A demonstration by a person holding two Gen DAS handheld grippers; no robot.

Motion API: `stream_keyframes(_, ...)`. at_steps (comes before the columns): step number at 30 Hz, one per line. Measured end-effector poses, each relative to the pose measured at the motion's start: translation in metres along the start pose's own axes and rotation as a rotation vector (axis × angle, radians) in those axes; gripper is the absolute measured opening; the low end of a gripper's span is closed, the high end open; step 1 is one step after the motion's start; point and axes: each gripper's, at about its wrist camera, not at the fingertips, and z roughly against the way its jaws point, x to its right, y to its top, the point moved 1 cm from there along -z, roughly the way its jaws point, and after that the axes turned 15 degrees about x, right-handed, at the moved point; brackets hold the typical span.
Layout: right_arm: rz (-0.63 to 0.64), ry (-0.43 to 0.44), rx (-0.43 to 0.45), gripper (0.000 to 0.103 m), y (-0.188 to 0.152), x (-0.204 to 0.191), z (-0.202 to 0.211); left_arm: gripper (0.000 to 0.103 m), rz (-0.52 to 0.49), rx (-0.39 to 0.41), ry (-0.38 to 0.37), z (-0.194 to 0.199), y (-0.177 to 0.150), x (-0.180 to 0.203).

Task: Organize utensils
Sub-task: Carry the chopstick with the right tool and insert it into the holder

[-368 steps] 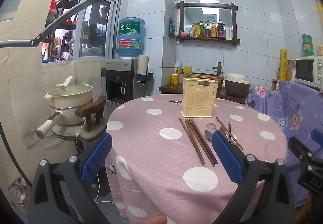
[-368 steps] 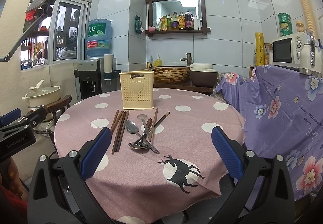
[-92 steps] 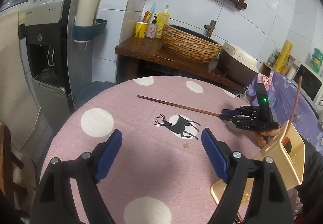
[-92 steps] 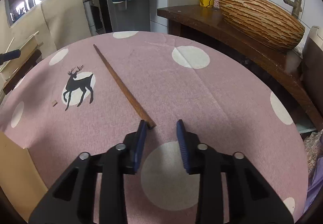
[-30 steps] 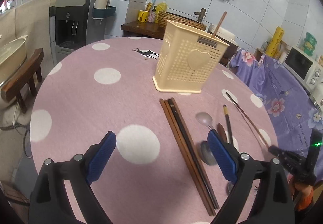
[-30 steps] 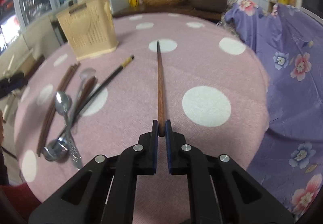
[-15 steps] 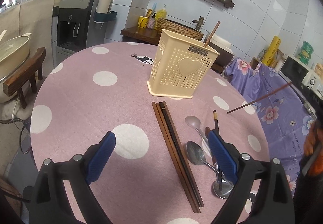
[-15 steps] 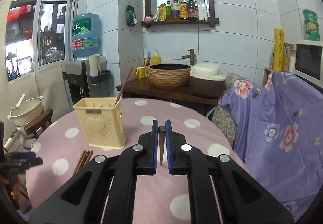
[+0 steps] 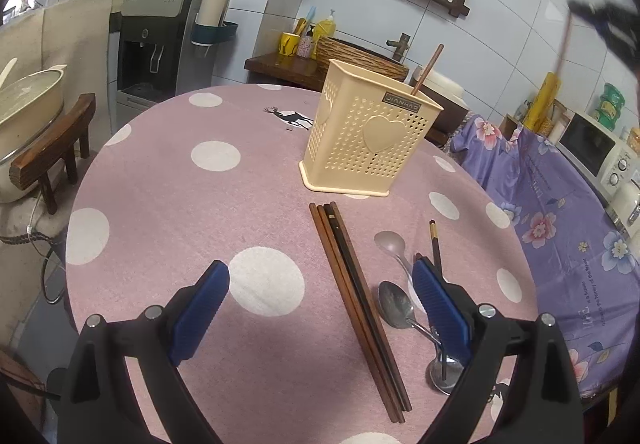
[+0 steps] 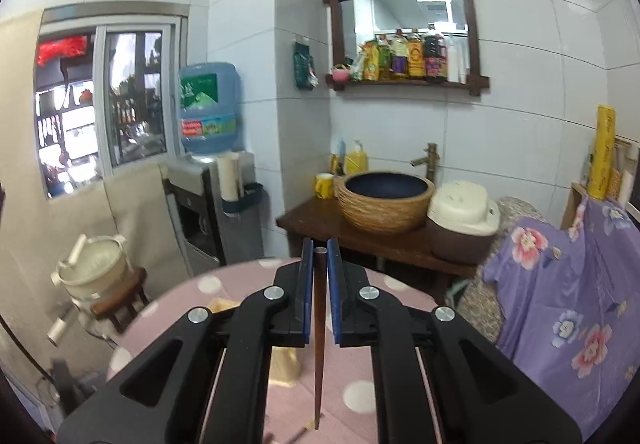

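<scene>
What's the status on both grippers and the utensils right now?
Right gripper shut on a chopstick, raised, tip down. Left gripper open, empty. Holder has one chopstick; chopsticks, spoons on table. Nothing blocking.

Cream utensil basket (image 9: 370, 141) sits on the desk (image 9: 168, 203), one chopstick inside (image 9: 427, 69), more chopsticks (image 9: 356, 294) and spoons (image 9: 396, 308) lying nearby.

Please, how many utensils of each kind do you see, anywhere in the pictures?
Chopsticks: 7 (4 bundled, 1 gold-tipped, 1 in the holder, 1 in the right claw)
Spoons: 3
Total: 10
One half-hidden brown piece left uncounted.
</scene>
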Motion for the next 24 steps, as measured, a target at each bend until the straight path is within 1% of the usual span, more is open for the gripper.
stream_keyframes(2, -0.01, 0.018, 0.014, 0.008, 0.021, -0.015, -0.018, 0.092, 0.003, 0.001, -0.002, 0.001, -0.001, 0.0)
stream_keyframes(4, -0.027, 0.033, 0.03, 0.008, 0.034, -0.029, -0.037, 0.092, 0.01, -0.002, -0.001, 0.001, -0.001, -0.003)
stream_keyframes(7, -0.063, 0.052, 0.033, 0.008, 0.034, -0.049, -0.066, 0.092, 0.015, -0.004, 0.013, 0.003, -0.003, -0.009)
stream_keyframes(10, -0.061, 0.06, 0.018, 0.008, 0.011, -0.067, -0.093, 0.092, 0.015, -0.01, 0.036, 0.004, -0.005, -0.016)
stream_keyframes(12, -0.062, 0.075, -0.029, 0.008, -0.012, -0.077, -0.113, 0.092, 0.011, -0.013, 0.05, 0.004, -0.005, -0.018)
stream_keyframes(16, -0.058, 0.083, -0.115, 0.008, -0.062, -0.087, -0.138, 0.092, -0.009, -0.008, 0.083, 0.005, -0.006, -0.021)
stream_keyframes(20, -0.029, 0.069, -0.173, 0.008, -0.11, -0.092, -0.149, 0.092, -0.023, -0.006, 0.102, 0.002, -0.007, -0.02)
stream_keyframes(22, -0.032, 0.064, -0.189, 0.008, -0.126, -0.089, -0.152, 0.092, -0.035, -0.008, 0.11, -0.001, -0.008, -0.018)
stream_keyframes(24, -0.031, 0.062, -0.187, 0.01, -0.133, -0.084, -0.152, 0.092, -0.038, -0.014, 0.111, -0.005, -0.01, -0.015)
